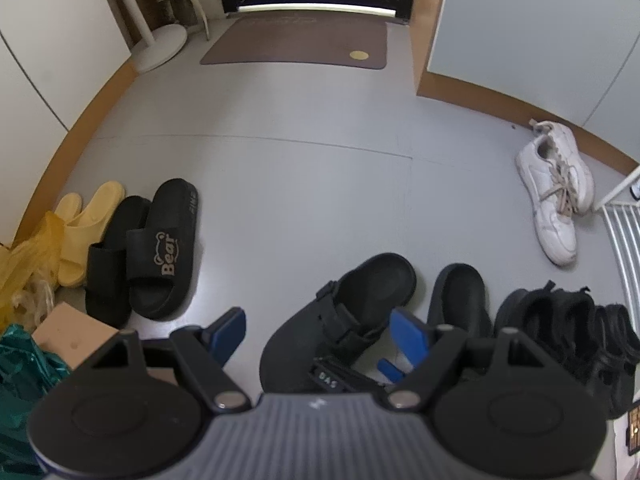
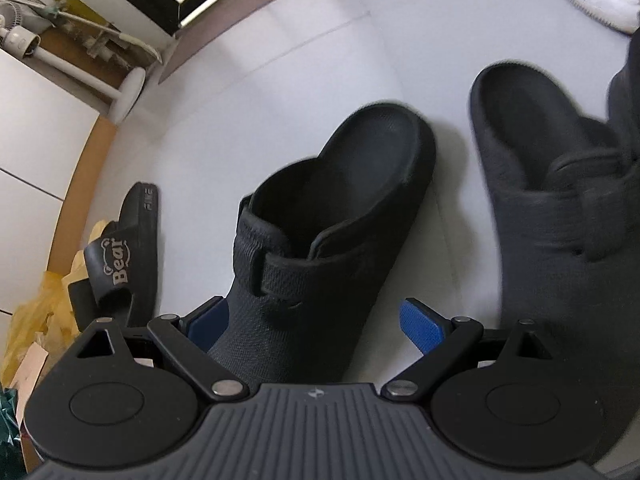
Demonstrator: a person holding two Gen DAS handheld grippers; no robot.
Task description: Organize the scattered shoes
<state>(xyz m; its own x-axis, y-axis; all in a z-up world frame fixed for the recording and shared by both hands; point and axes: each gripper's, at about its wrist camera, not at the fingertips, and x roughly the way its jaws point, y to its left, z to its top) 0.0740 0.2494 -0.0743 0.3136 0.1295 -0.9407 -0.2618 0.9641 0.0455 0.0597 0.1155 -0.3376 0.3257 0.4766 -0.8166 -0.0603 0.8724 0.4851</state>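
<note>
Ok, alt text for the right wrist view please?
The right tongs, open, straddle the toe of a black clog on the grey floor. Its twin clog stands to the right; a black Bear slide lies far left.

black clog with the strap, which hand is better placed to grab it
Right. The right hand-held gripper already straddles the clog's toe, jaws open. The left hand-held gripper hangs open above it.

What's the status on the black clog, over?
Right gripper open, straddling the black clog's toe, not clamped. Left gripper open, empty, above it. Second clog close alongside; nothing blocking.
</note>
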